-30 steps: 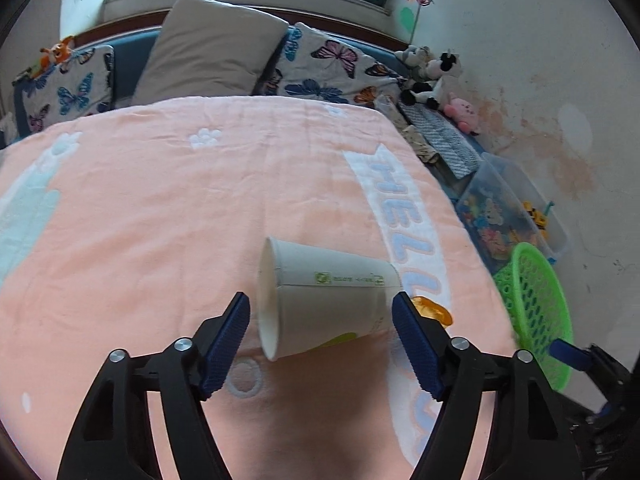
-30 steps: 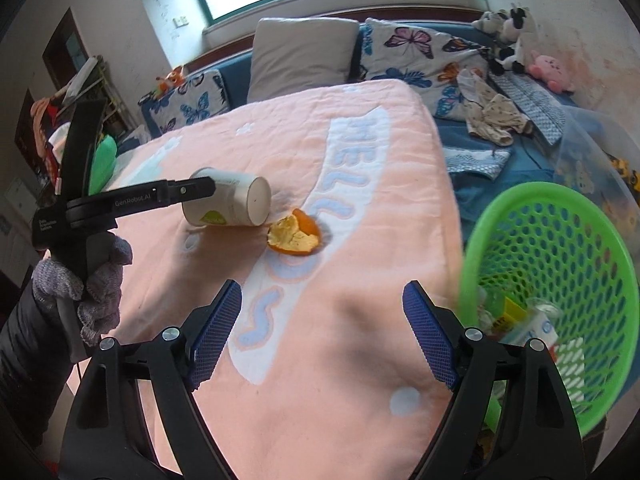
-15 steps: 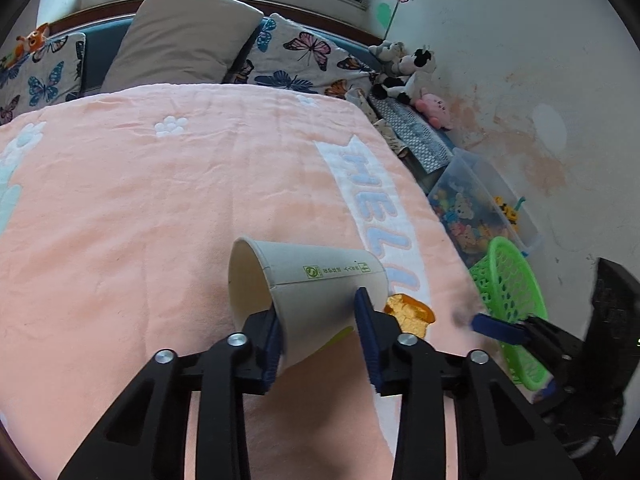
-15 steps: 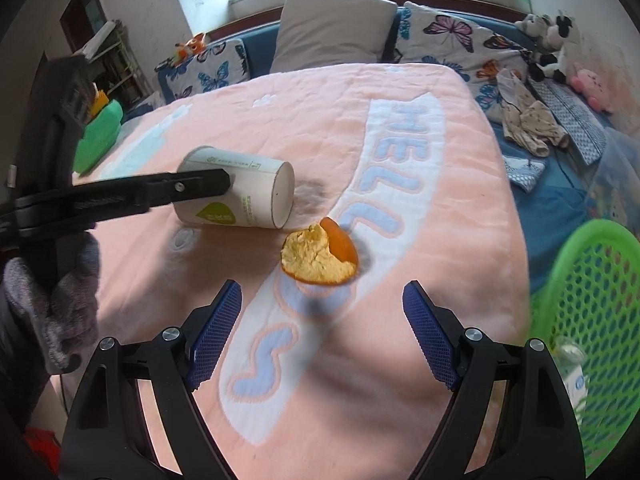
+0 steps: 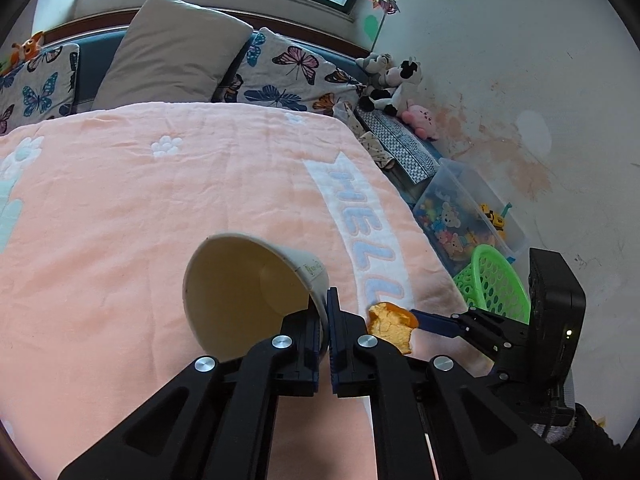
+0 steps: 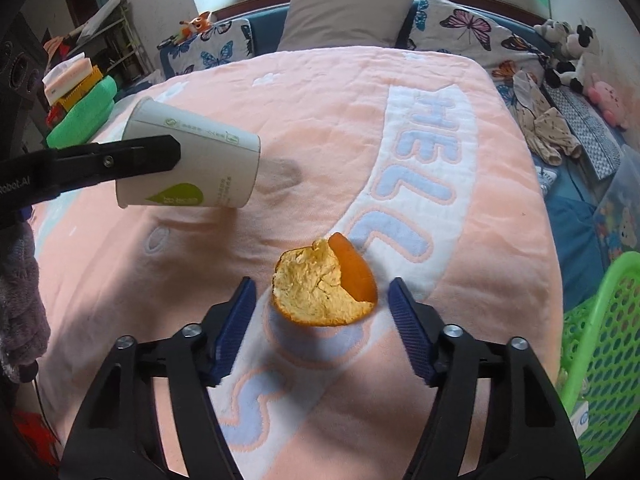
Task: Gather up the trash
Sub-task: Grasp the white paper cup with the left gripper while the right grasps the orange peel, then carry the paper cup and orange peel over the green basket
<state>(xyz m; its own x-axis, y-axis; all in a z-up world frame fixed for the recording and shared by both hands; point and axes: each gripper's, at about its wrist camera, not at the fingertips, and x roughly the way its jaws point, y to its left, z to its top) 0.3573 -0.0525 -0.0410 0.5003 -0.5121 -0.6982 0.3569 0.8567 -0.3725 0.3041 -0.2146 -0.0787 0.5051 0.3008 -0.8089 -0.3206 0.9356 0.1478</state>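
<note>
- Left gripper point(image 5: 325, 326): jaws closed on the wall of the paper cup point(image 5: 244, 288); one pad inside the rim, the other outside.
- Paper cup: tilted on its side, mouth turned toward the left wrist camera, held clear of the pink blanket point(image 5: 120, 208). In the right wrist view, at 10 o'clock, base pointing toward 3 o'clock, shadow on the blanket just beyond the base.
- Right gripper point(image 6: 320, 320): jaws spread wide, gripping nothing; blue pads point(image 6: 236, 320) on either side of the orange peel point(image 6: 324, 286), not touching it.
- Orange peel: resting on the blanket beside the "HELLO" lettering point(image 6: 420, 176), pith side up. In the left wrist view, at 3 o'clock from the left gripper tips, just beside them.
- Green basket point(image 6: 596, 340): off the bed edge at 4 o'clock in the right wrist view, well apart from the peel.
- Pillows point(image 5: 172, 48) and plush toys point(image 5: 392, 84): at the head of the bed, 12 to 1 o'clock in the left wrist view.
</note>
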